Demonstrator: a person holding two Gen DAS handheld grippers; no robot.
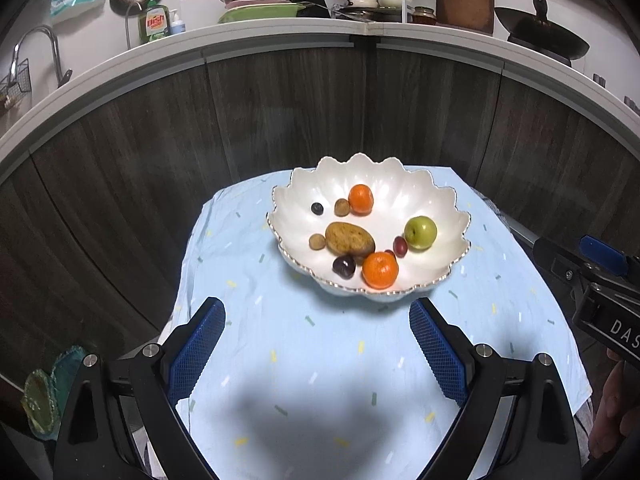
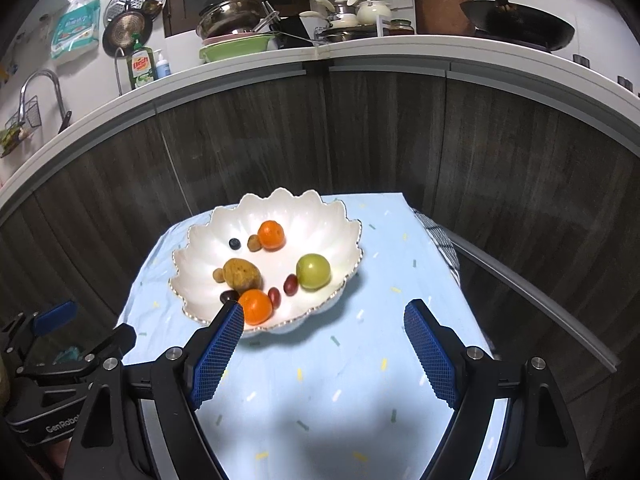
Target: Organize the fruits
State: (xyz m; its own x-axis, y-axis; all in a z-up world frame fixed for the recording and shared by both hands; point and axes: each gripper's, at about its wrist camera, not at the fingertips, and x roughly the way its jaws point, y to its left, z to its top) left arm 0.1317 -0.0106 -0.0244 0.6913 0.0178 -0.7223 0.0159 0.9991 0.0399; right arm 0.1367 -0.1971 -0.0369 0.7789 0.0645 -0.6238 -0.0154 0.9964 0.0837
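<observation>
A white scalloped bowl point(image 1: 436, 208) point(image 2: 328, 224) stands on a small table under a light blue cloth point(image 1: 320, 368) point(image 2: 360, 360). In it lie two oranges point(image 1: 380, 269) point(image 1: 360, 198), a green apple point(image 1: 420, 232) point(image 2: 313, 271), a brown kiwi point(image 1: 349, 238) point(image 2: 241, 274), a dark plum point(image 1: 344, 266), red grapes point(image 2: 291, 284), small brown nuts and a blueberry point(image 1: 317, 208). My left gripper point(image 1: 317, 316) hangs open over the cloth, short of the bowl, with nothing between its pads. My right gripper point(image 2: 324, 320) is open too, its left finger point(image 2: 224, 340) in front of the bowl's near rim.
Dark wood cabinet fronts point(image 1: 280, 112) curve behind the table under a white counter point(image 1: 280, 36) loaded with pans, dishes, a wok point(image 2: 520, 20) and dish soap point(image 1: 154, 20). A sink tap point(image 1: 40, 48) is at far left. A person's hand point(image 1: 612, 408) shows at the right edge.
</observation>
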